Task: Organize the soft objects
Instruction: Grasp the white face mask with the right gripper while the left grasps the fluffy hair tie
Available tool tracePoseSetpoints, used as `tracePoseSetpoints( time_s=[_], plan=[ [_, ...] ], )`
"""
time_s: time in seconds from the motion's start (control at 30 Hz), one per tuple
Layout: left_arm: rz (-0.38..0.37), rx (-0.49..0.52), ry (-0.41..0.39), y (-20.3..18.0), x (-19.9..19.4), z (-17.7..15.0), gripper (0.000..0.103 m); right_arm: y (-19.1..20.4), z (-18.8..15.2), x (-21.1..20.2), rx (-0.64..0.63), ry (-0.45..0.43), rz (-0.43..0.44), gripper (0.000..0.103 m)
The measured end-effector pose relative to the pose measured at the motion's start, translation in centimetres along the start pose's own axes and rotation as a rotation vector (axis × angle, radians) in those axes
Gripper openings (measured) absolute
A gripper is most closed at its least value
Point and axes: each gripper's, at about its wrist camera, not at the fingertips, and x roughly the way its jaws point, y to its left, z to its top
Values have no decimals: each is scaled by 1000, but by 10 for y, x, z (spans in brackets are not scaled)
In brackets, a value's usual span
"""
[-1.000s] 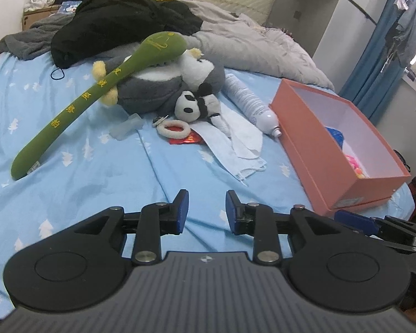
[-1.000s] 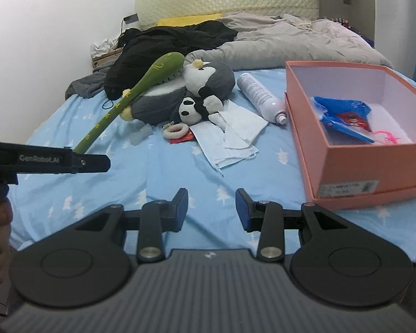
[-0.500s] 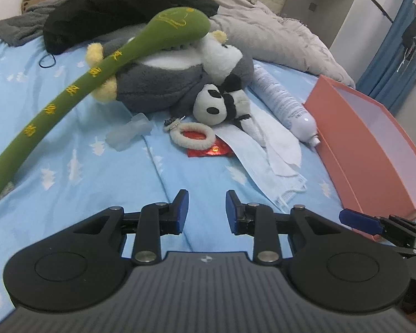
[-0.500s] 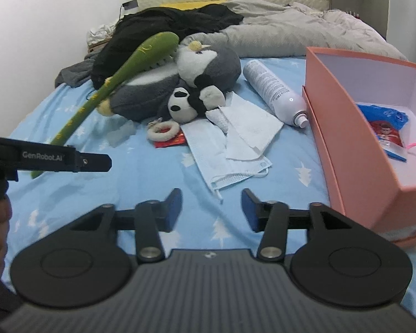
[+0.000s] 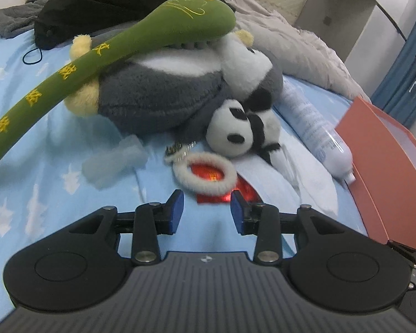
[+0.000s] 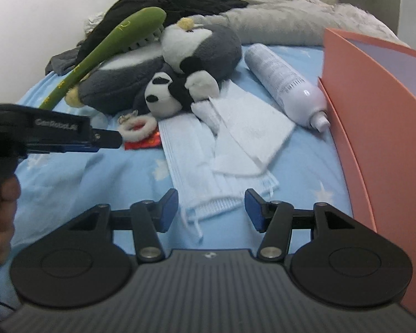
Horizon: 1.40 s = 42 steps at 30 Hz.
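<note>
The left gripper (image 5: 207,208) is hovering with its jaws parted and holding nothing, its blue fingertips (image 5: 177,206) sitting just short of the fluffy white ring (image 5: 205,176) that is lying on a red packet (image 5: 222,194) on the blue sheet (image 5: 41,172). The right gripper (image 6: 210,209) is likewise spread wide and empty, framing the near edge of the face mask (image 6: 191,172), with folded tissues (image 6: 249,136) lying over it. The panda plush (image 5: 244,133) is leaning against the big grey plush (image 5: 166,94), a green plush stick (image 5: 102,50) is resting across them, and the pink box (image 6: 380,116) is standing at the right, beside the white bottle (image 6: 288,88). The likely trouble: the ring is thin and lying flat, so closing on it may pinch the packet or bunch the sheet instead; its metal clasp (image 5: 177,149) could snag, and the mask's ear loops may drag the tissues along if the right one bites. Compared with a second ago, both grippers are much closer to the pile, the left one having swung in from a far view of the whole bed to the ring, and the right one having widened its jaws over the mask
</note>
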Motion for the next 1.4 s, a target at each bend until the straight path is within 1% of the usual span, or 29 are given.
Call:
tracePoseSetpoints(
  time_s=[0.1,0.17,0.2,0.27,0.33,0.4,0.43,0.47,0.5,0.53,0.57,0.6,0.73,0.83,0.93,1.2,1.4],
  plan=[
    [9,-14,-9,2,11,5,43,1,4,12,-25,-8,15,55],
    [-3,-20,-11,3,17,6,43,2,6,22,-38,12,9,55],
    [-16,-21,-13,3,20,6,43,3,6,27,-47,27,11,57],
    [-17,-20,-5,2,26,4,43,8,6,33,-109,45,11,56],
    [-20,-18,9,2,31,1,43,14,5,35,-158,50,5,52],
    [-19,-24,5,2,33,-1,42,15,5,34,-154,59,27,38],
    [-22,-32,3,3,34,-1,41,15,5,34,-152,62,35,36],
    [-25,-40,3,4,35,-1,35,16,5,34,-151,63,33,31],
    [-26,-45,2,5,35,-1,31,17,5,34,-157,63,27,23],
    [-28,-50,0,6,34,-2,23,18,6,34,-161,65,24,18],
    [-34,-54,1,7,34,-1,19,19,6,33,-160,68,22,11],
    [-34,-56,-3,8,33,-1,18,18,7,33,-155,71,21,8],
    [-47,-54,-22,8,19,2,11,14,10,25,-107,71,28,7],
    [-57,-41,-36,5,2,1,10,13,9,13,-84,70,41,7],
    [-69,-42,-41,2,-17,-2,10,16,4,-1,-87,70,43,7],
    [-94,-12,-17,-9,-60,-26,10,20,-11,-43,-81,71,23,7],
    [-99,-6,15,-11,-85,-51,10,22,-33,-71,-75,98,8,7]
  ],
)
